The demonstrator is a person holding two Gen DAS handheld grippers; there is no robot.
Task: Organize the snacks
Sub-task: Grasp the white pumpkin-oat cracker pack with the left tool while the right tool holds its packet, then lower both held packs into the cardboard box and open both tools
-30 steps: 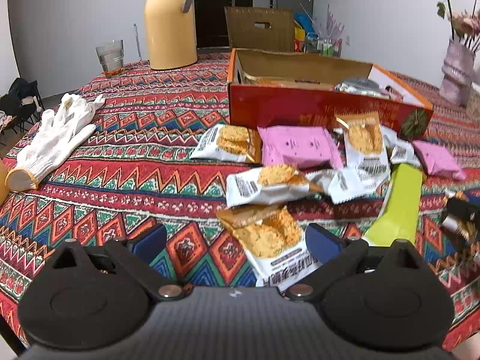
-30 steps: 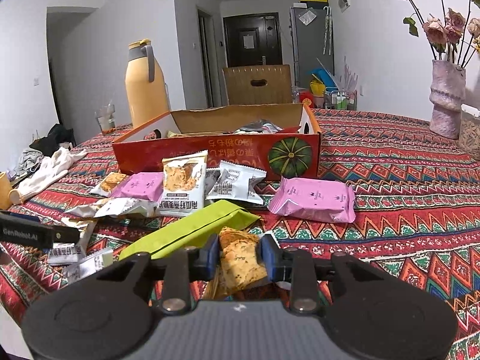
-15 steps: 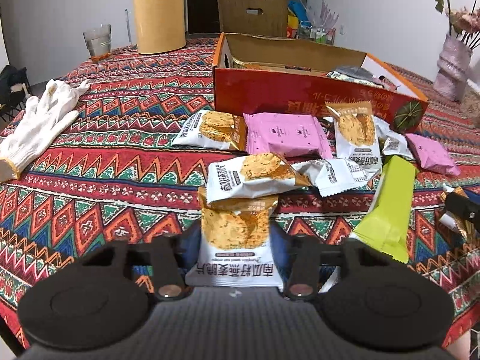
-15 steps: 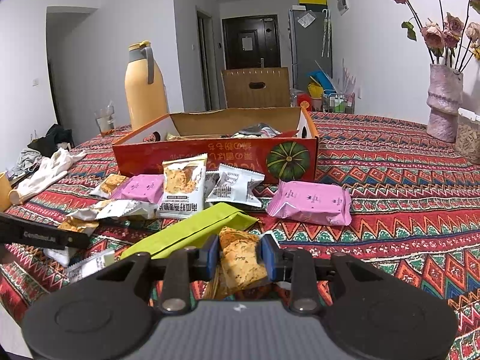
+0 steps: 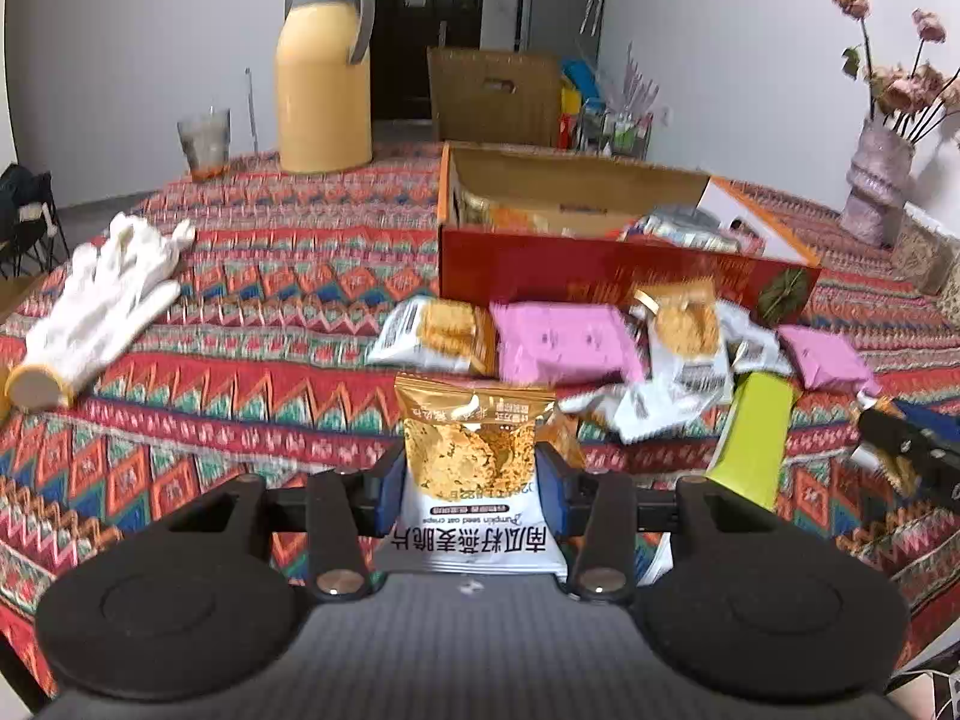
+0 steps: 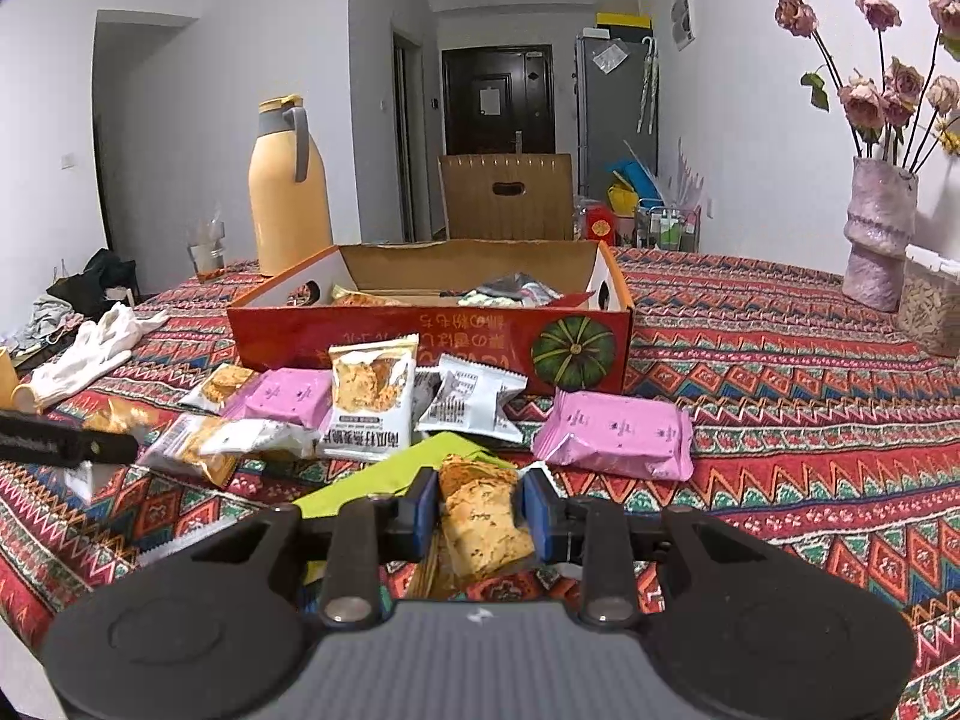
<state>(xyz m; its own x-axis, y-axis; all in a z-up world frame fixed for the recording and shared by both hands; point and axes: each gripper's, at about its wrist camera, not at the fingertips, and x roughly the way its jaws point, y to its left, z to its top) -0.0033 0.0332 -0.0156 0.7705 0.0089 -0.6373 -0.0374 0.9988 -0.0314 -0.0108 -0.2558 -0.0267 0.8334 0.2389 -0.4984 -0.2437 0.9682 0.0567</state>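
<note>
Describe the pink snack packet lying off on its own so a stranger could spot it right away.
Find the red cardboard box with the green pumpkin picture. Just in front of that pumpkin corner lies a flat pink packet on the patterned tablecloth. Unlike the other pink packet, it sits clear of the pile.

A gold-and-white crisp packet point(image 5: 471, 468) stands upright, raised off the counter. An orange cracker packet point(image 6: 480, 525) tilts beside the flat green pouch point(image 6: 384, 477). Pink packets point(image 6: 615, 433) and white packets point(image 6: 474, 399) lie scattered before the open red box point(image 6: 432, 324).
</note>
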